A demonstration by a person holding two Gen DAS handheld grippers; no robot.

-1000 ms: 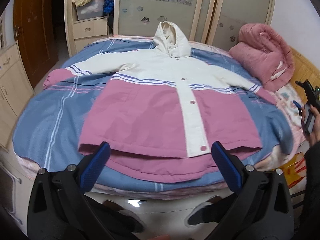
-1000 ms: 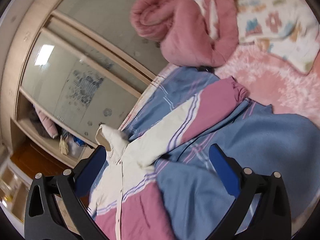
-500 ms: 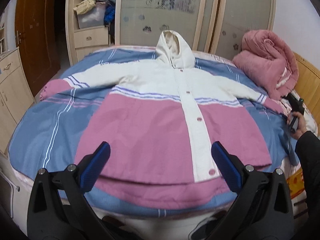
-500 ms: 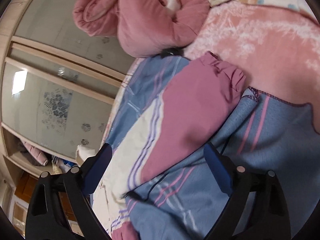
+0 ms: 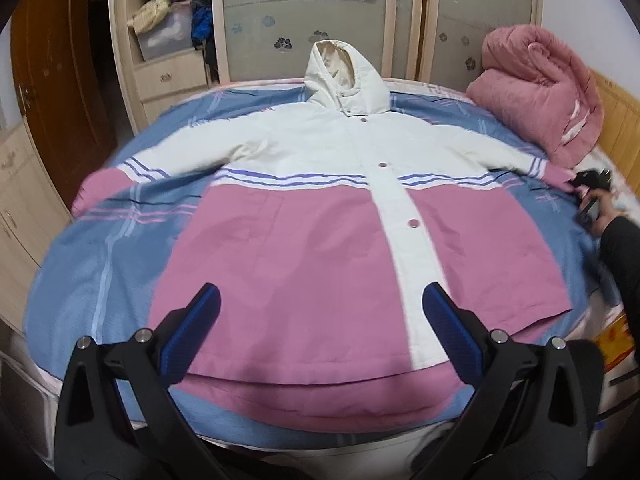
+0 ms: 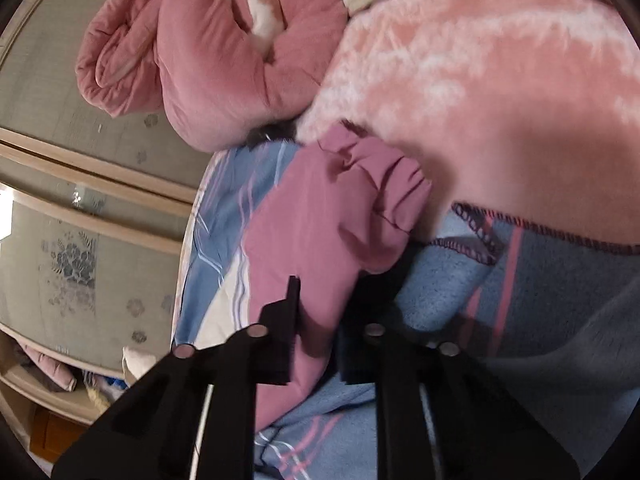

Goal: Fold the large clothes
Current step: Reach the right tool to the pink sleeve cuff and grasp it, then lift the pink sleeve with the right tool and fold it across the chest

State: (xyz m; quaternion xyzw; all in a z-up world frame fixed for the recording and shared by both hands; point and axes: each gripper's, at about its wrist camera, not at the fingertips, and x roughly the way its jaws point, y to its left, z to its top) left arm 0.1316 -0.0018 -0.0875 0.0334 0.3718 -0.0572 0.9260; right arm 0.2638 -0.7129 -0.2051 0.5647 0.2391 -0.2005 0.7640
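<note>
Left wrist view: the jacket (image 5: 320, 240) is seen spread flat, front up, across the bed (image 5: 92, 280), its hood (image 5: 344, 76) toward the top centre and its hem at the bottom of the frame. Compared with a second ago, the coat fills more of the frame, so the left gripper (image 5: 320, 332) has been brought closer to the hem. Its blue pads are held wide apart above the hem, with nothing between them (no contact can be made out). At the right edge, the right gripper (image 5: 588, 184) is seen at the sleeve's pink tip, held by a hand (image 5: 604, 216) in a dark sleeve.

Right wrist view: the sleeve (image 6: 332, 232) lies in the centre, its gathered cuff (image 6: 384, 176) toward the upper right beside a pink blanket (image 6: 480, 80). The right gripper (image 6: 316, 320) has just been closing, and its jaws are now pinched on the sleeve fabric below the cuff. A second ago they were wide open well above the bed. The grip is judged to open the first fold: the sleeve can now be carried across the body.

The gripper is angled down toward the bed, rolled to one side.
</note>
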